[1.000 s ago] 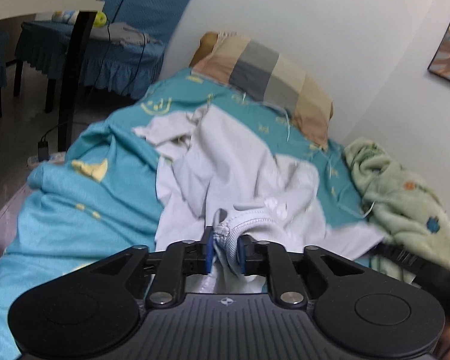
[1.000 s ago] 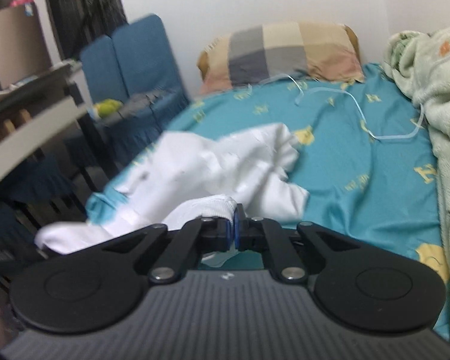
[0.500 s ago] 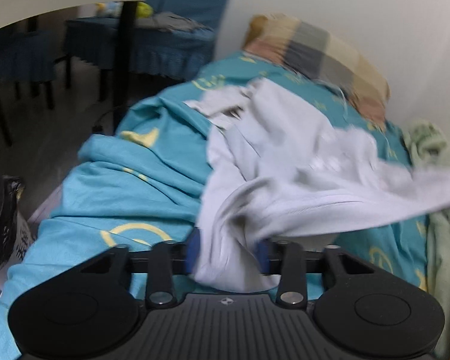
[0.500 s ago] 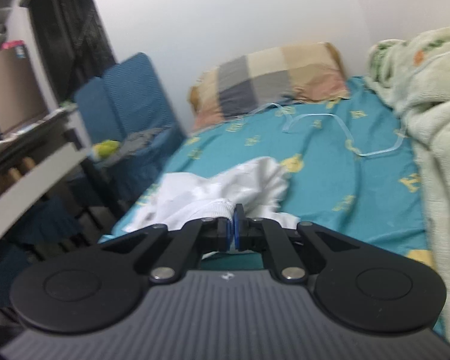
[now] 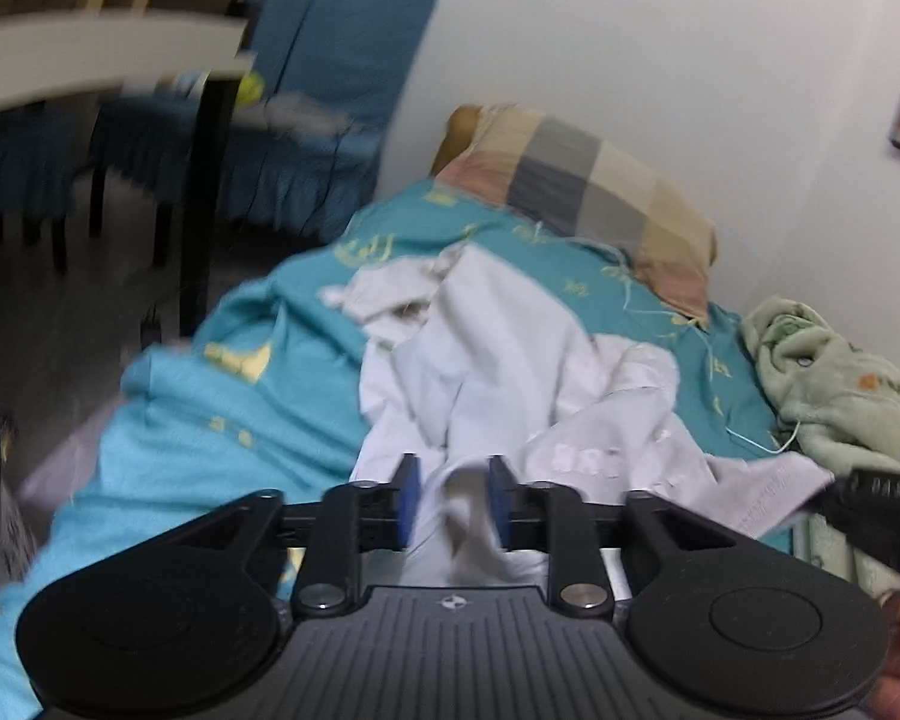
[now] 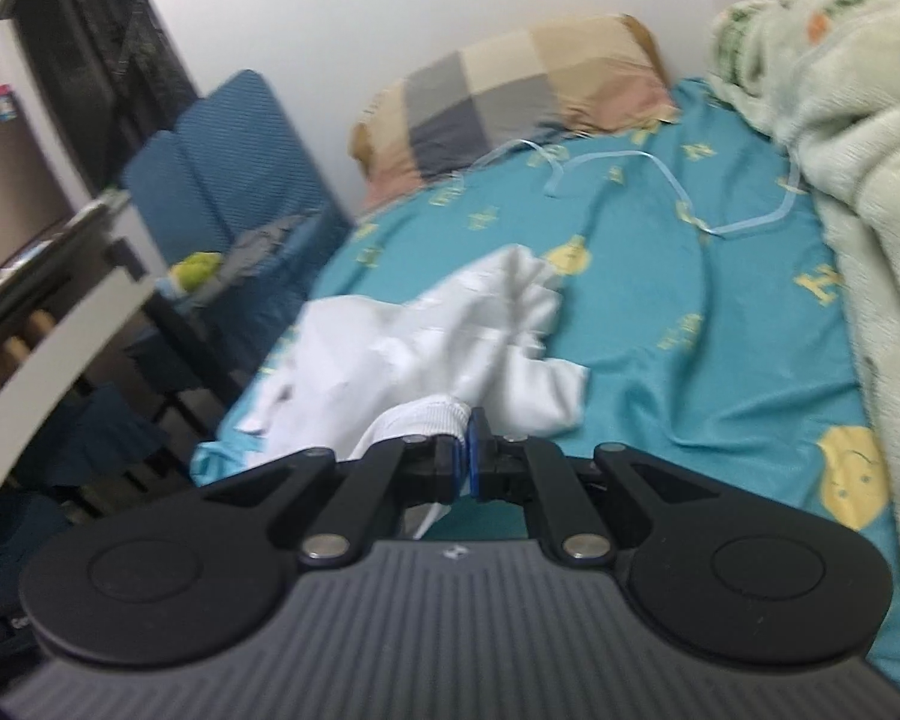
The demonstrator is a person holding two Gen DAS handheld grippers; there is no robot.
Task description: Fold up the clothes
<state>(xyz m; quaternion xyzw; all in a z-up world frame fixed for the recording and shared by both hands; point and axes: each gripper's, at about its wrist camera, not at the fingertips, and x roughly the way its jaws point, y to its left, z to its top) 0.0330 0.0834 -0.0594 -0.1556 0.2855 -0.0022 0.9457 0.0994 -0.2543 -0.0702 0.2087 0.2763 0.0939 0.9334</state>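
A crumpled white garment [image 5: 510, 372] lies on the teal bed sheet [image 5: 210, 420]; it also shows in the right wrist view [image 6: 426, 354]. My left gripper [image 5: 453, 501] is open, its blue pads apart, with a fold of the white cloth loose between them. My right gripper [image 6: 468, 459] is shut on the garment's ribbed white edge [image 6: 420, 420], at the near side of the bed. The right gripper's black body [image 5: 882, 510] shows at the right edge of the left wrist view.
A checked pillow [image 5: 582, 180] lies at the head of the bed against the wall. A green fleece blanket [image 6: 840, 138] is piled along the right side. A thin white cord [image 6: 678, 204] lies on the sheet. Blue chairs [image 5: 330, 96] and a table [image 5: 90, 60] stand left of the bed.
My left gripper has opened and let go of the garment's edge. My right gripper has stayed shut on the cloth and shifted a little. The garment has been pulled about and resettled.
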